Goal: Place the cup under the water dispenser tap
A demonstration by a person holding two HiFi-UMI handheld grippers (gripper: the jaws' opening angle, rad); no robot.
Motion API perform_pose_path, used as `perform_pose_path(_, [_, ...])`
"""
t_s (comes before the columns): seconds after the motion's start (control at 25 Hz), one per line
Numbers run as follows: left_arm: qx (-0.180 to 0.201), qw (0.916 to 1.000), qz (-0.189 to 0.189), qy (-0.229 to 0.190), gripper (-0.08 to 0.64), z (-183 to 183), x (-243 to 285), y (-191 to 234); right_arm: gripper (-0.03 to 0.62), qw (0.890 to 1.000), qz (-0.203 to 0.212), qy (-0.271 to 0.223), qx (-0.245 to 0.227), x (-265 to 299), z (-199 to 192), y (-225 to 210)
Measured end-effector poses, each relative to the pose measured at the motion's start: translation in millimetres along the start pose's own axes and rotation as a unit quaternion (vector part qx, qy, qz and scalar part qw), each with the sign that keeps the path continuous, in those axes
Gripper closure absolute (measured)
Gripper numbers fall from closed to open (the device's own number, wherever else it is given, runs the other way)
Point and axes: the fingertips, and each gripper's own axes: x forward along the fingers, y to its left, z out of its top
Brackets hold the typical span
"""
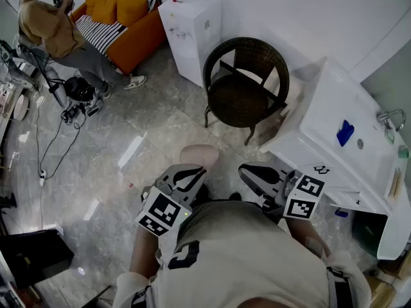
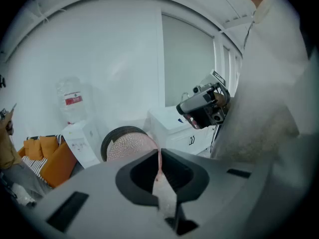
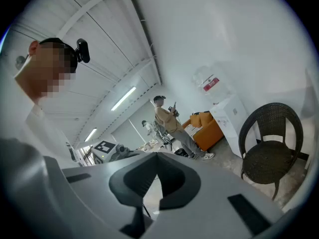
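The left claw [image 2: 158,156] is clamped on the thin wall of the pink cup [image 2: 130,144]. It holds the cup above the floor [image 1: 115,146] close to the person, well apart from the water dispenser [image 1: 189,27] at the far wall. The right claw [image 3: 156,155] is together, with nothing in it. A pinch on one wall could let the cup swing or slip on the way, and the chair [image 1: 247,85] beside the dispenser could knock it.

No text, label or number is legible.
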Motion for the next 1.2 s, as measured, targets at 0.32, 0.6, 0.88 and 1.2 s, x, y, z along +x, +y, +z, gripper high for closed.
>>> perform_pose_path(0.32, [-0.011, 0.9992, -0.017, -0.033, 0.491, 8, -31, -1, 0.565, 1.000, -0.003, 0.010, -0.004, 24, -3, 22])
perform_pose_path(0.6, [-0.004, 0.9995, 0.009, -0.029, 0.491, -3, -40, 11, 0.565, 1.000, 0.014, 0.016, 0.000, 42, -5, 23])
perform_pose_path(0.88, [-0.011, 0.9985, 0.050, -0.017, 0.491, -22, -67, 38, 0.565, 0.997, 0.045, 0.057, 0.000, 78, -13, 33])
perform_pose_path(1.2, [-0.027, 0.9966, 0.077, -0.012, 0.492, -45, -103, 65, 0.563, 0.994, 0.061, 0.087, 0.014, 123, -18, 44])
